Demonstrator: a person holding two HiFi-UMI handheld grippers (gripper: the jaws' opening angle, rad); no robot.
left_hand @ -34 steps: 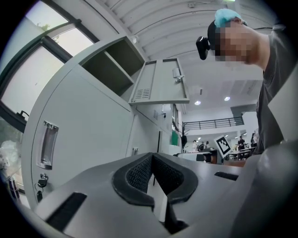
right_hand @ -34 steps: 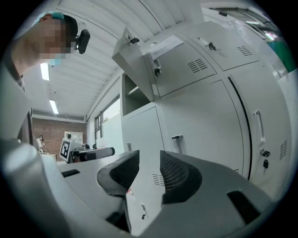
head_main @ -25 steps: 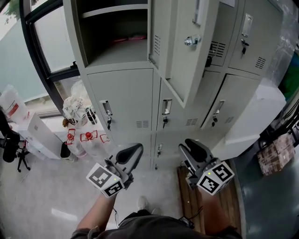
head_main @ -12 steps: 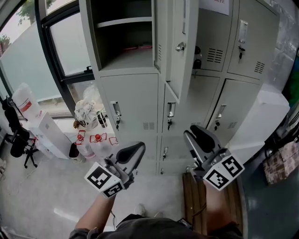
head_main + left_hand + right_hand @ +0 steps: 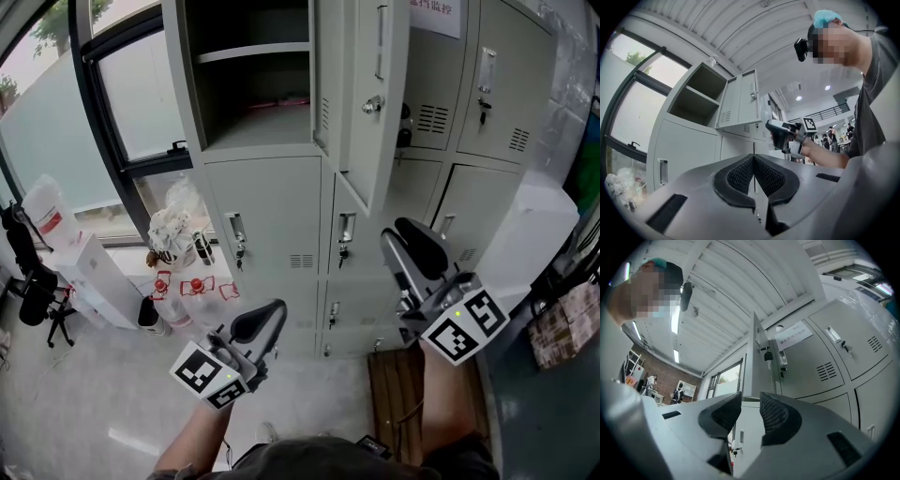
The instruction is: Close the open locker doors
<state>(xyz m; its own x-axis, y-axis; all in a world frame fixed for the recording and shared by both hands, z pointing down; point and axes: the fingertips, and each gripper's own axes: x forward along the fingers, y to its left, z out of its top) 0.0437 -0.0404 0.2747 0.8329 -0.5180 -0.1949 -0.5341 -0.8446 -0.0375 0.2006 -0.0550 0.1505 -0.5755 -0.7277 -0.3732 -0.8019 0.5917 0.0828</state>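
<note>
The grey locker bank fills the head view. One upper door [image 5: 375, 94] stands swung out toward me, with a key in its lock, and beside it the open compartment [image 5: 253, 84] shows a shelf. My right gripper [image 5: 417, 248] is raised below that door's lower edge, apart from it, open with nothing between its pads. In the right gripper view the right gripper [image 5: 750, 401] points up at the door [image 5: 757, 357], seen edge-on. My left gripper [image 5: 258, 323] hangs lower at the left, shut and empty. The left gripper [image 5: 753, 159] has its pads meeting at the tips.
A window [image 5: 122, 84] flanks the lockers on the left. Plastic bags and bottles [image 5: 173, 234], a white box [image 5: 84, 272] and a black stand [image 5: 37, 291] are on the floor below it. A wooden board [image 5: 398, 394] lies at my feet. A white wrapped unit [image 5: 525, 234] stands at right.
My right gripper has risen toward the lower edge of the open door. The left gripper has shifted only a little. The locker door has not moved.
</note>
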